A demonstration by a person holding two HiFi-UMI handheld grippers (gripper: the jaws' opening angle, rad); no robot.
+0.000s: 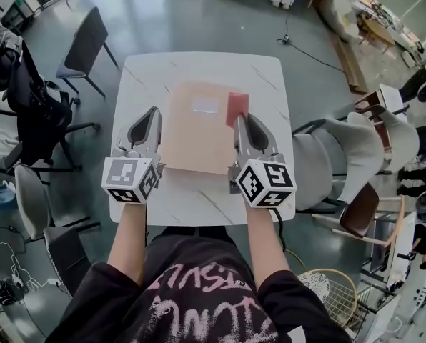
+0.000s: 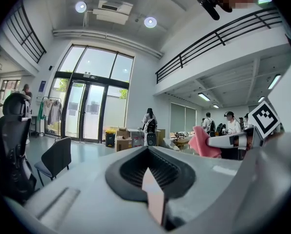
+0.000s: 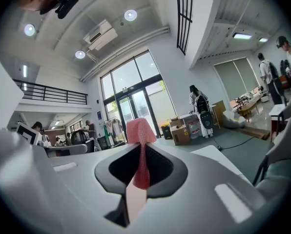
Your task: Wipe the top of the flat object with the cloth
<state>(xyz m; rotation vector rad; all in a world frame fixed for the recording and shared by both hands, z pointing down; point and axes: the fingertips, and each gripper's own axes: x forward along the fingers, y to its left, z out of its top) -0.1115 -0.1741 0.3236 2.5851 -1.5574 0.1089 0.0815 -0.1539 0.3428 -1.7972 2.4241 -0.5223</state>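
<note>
1. A flat tan cardboard-like sheet (image 1: pixel 195 138) with a white label (image 1: pixel 205 105) lay in the middle of a white marble-patterned table (image 1: pixel 199 66).
2. The right gripper (image 1: pixel 240 118) reached forward along the sheet's right edge. Its jaws were clenched on a small pink cloth (image 1: pixel 236 107), which sat over the sheet's far right part (whether it touched the sheet could not be told).
3. In the right gripper view, the cloth (image 3: pixel 140 130) was pinched in the jaws' seam and stuck out past the tips.
4. The left gripper (image 1: pixel 154 111) lay just beside the sheet's left edge, its jaws pressed together on nothing.
5. Both bare forearms, left (image 1: pixel 131 241) and right (image 1: pixel 266 241), stretched forward nearly parallel from black sleeves.
6. A grey chair (image 1: pixel 88 41) stood far left of the table.
</note>
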